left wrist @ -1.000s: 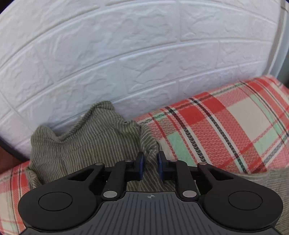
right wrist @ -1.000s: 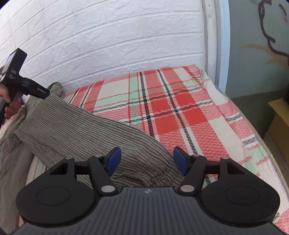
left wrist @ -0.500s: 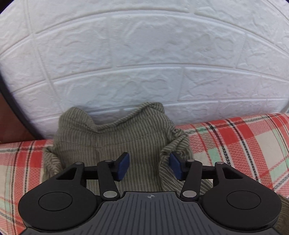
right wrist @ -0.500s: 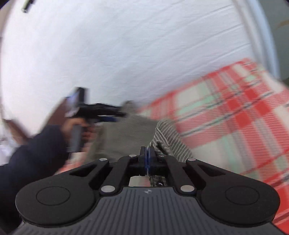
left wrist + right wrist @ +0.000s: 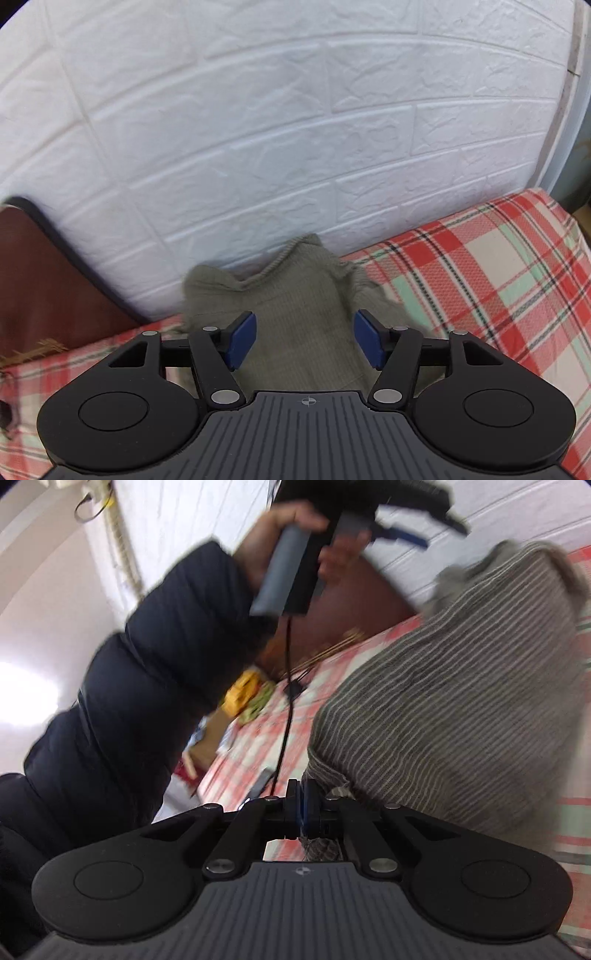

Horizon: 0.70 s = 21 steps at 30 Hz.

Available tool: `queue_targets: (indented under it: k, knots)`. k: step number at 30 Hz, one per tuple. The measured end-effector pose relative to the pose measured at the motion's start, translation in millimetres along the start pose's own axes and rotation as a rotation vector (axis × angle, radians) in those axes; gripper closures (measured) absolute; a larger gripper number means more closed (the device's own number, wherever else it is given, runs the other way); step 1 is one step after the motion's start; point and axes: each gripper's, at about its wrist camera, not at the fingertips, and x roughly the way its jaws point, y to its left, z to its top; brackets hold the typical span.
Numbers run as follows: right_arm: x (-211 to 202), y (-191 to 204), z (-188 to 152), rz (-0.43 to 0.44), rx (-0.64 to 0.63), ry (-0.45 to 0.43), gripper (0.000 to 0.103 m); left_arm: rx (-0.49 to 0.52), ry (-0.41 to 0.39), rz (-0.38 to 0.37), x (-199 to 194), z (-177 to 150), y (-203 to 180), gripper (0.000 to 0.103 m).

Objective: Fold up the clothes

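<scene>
While the left tongs [image 5: 303,340] are opening and now stand wide with nothing pinched, the olive-and-white pinstriped cotton garment [image 5: 295,310] lies below and beyond their blue pads [image 5: 242,339], bunched against the white embossed brick-pattern wall [image 5: 258,129] on the red, cream and mint plaid bedcover [image 5: 498,266]. A second ago those pads were nearly together right over the cloth; they have since let go and the view has pulled up and back, so more wall and bedcover show.

Right tongs [image 5: 303,805]: a second ago wide over a spread sleeve; now clamped tight on a fold of the striped cloth [image 5: 443,701], a scrap of which shows just behind the pads. Right view has swung across toward the person's dark padded sleeve [image 5: 147,683] and the hand [image 5: 284,528] carrying the other tool. Frame blurred.

Judgement: hand-over within one fold. Left end released as the anchored side; right edge is being carried across the garment toward it. Fold under way, not yet laid flat.
</scene>
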Motion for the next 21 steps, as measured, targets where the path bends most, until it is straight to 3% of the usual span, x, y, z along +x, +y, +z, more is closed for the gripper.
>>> queue_targets:
  k: [4, 9, 15, 21]
  knots:
    - [55, 22, -3, 0.08, -0.053, 0.075, 0.101, 0.026, 0.018, 0.039, -18, -10, 9, 0.028]
    - [104, 32, -8, 0.053, -0.091, 0.108, 0.101, 0.145, 0.022, 0.049, -18, -24, -8, 0.024]
    - [123, 31, -13, 0.031, -0.079, 0.116, 0.101, 0.209, 0.049, -0.052, -1, -27, -36, 0.024]
    - [126, 26, -17, 0.031, -0.075, 0.142, 0.101, 0.278, 0.069, -0.032, 24, -30, -48, 0.022]
